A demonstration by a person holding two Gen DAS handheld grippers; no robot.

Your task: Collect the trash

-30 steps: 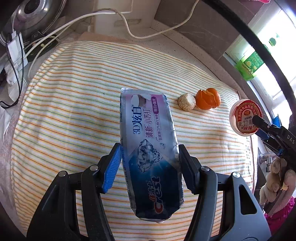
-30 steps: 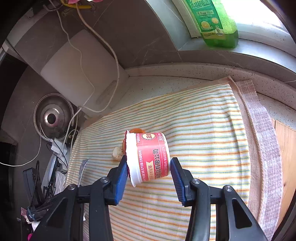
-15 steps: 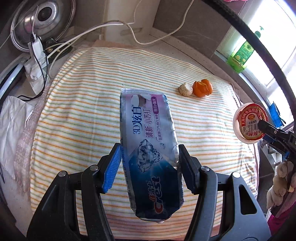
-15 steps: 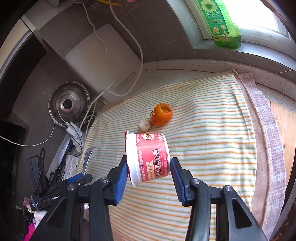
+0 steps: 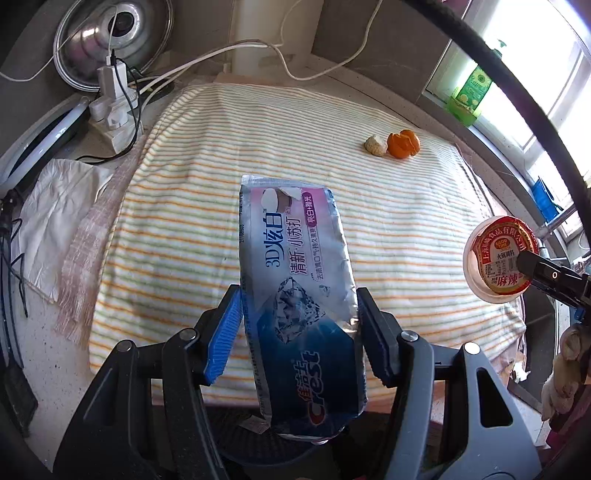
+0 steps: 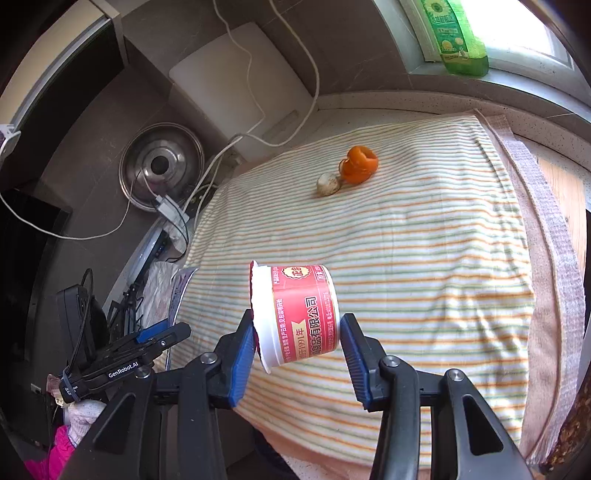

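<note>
My left gripper is shut on a flattened blue and silver Crest toothpaste box, held above the near edge of the striped cloth. The right gripper is shut on a small white cup with a red label, lying sideways between the blue pads; the same cup shows at the right of the left wrist view. An orange peel and a pale round scrap lie together far back on the cloth, also seen as peel and scrap.
A steel pot lid, white cables and a charger crowd the counter's left side. A white board leans on the wall. A green bottle stands on the sill. A crumpled white cloth lies left of the striped cloth.
Both grippers have pulled back from the counter with their loads still held; the peel and scrap now look smaller and farther away, and the cloth's near edge has come into view.
</note>
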